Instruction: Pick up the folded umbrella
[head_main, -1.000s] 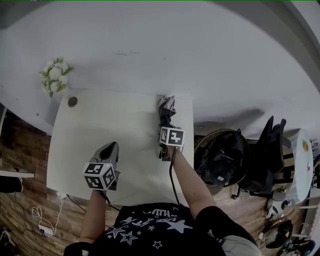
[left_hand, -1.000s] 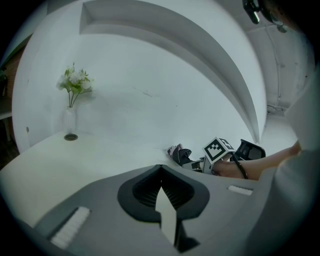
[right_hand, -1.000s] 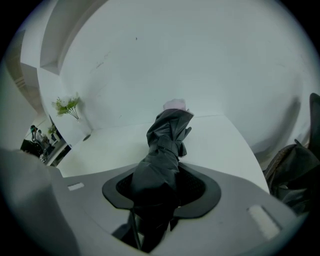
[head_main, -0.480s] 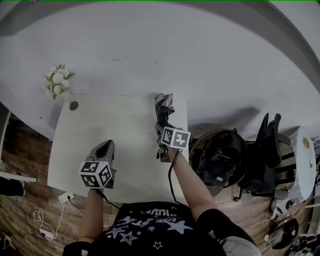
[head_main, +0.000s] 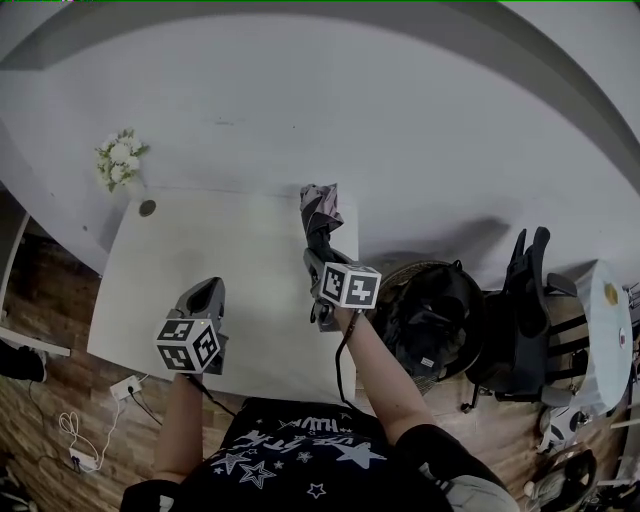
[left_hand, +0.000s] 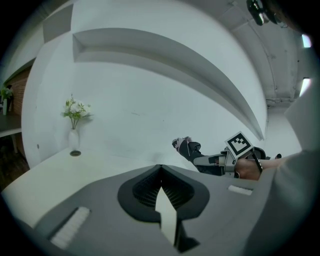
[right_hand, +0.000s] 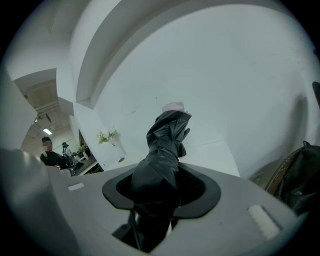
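The folded umbrella (head_main: 322, 215) is dark with a paler tip and hangs in the air over the white table's (head_main: 200, 250) right side. My right gripper (head_main: 318, 262) is shut on its handle end, and the fabric bundle sticks out beyond the jaws toward the wall. In the right gripper view the umbrella (right_hand: 167, 140) fills the gap between the jaws of the right gripper (right_hand: 160, 187). My left gripper (head_main: 208, 295) hovers over the table's front left with its tips together and nothing in them. In the left gripper view the left gripper (left_hand: 160, 167) is seen shut, with the umbrella (left_hand: 187, 148) at the right.
A vase of white flowers (head_main: 120, 160) stands at the table's far left corner beside a small round disc (head_main: 148, 208). Right of the table sit a basket with a black bag (head_main: 440, 315) and a dark chair (head_main: 525, 290). A power strip (head_main: 125, 387) lies on the floor.
My right gripper has risen with the umbrella, lifting it off the table. The left gripper has also risen a little and stays shut.
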